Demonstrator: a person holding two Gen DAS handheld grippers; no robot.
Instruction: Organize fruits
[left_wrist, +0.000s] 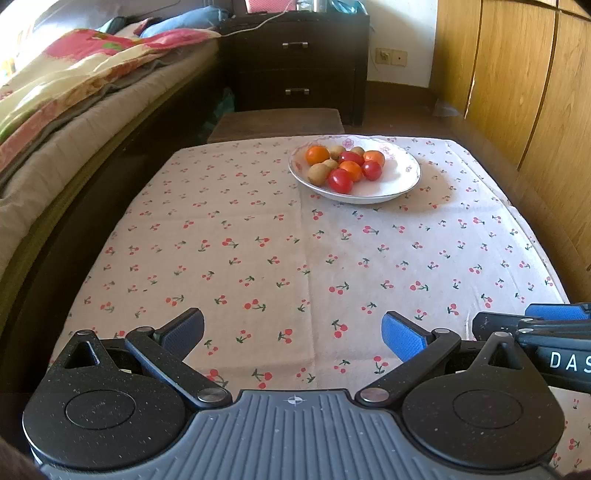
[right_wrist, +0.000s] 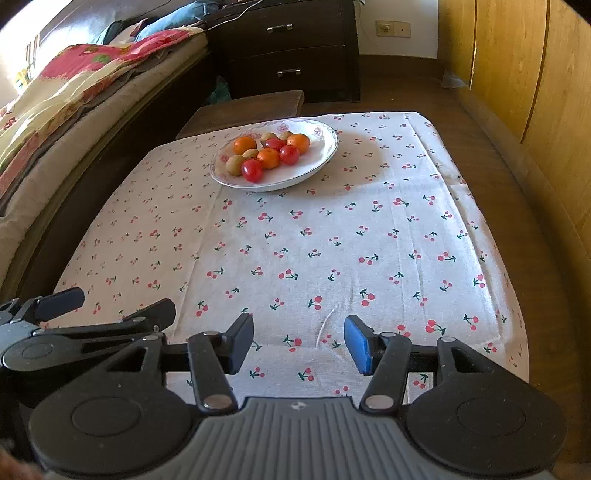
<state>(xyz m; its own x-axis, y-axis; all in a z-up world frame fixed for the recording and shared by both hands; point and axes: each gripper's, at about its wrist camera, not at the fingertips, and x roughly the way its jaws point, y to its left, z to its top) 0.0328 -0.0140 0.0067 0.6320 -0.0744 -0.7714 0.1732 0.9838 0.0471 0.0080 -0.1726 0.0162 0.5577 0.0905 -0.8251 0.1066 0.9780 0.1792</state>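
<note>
A white plate (left_wrist: 395, 181) (right_wrist: 314, 162) with a floral rim stands at the far side of the table, on a cherry-print cloth (left_wrist: 258, 258) (right_wrist: 332, 240). It holds several small fruits: orange tangerines (left_wrist: 317, 155) (right_wrist: 245, 144), red tomatoes (left_wrist: 340, 180) (right_wrist: 252, 170) and brown kiwis (left_wrist: 318, 173) (right_wrist: 235, 164). My left gripper (left_wrist: 293, 334) hovers open over the near edge of the cloth, nothing between its blue pads. To its right, my right gripper (right_wrist: 299, 341) stands open too, with only cloth between its fingers. Both are well short of the plate.
A bed with a flowered quilt (left_wrist: 74, 74) runs along the left. A dark nightstand (left_wrist: 299, 66) and a low wooden stool (left_wrist: 277, 123) stand behind the table. Wooden wardrobe doors (left_wrist: 517, 74) line the right side. A loose white thread (right_wrist: 325, 326) lies on the cloth.
</note>
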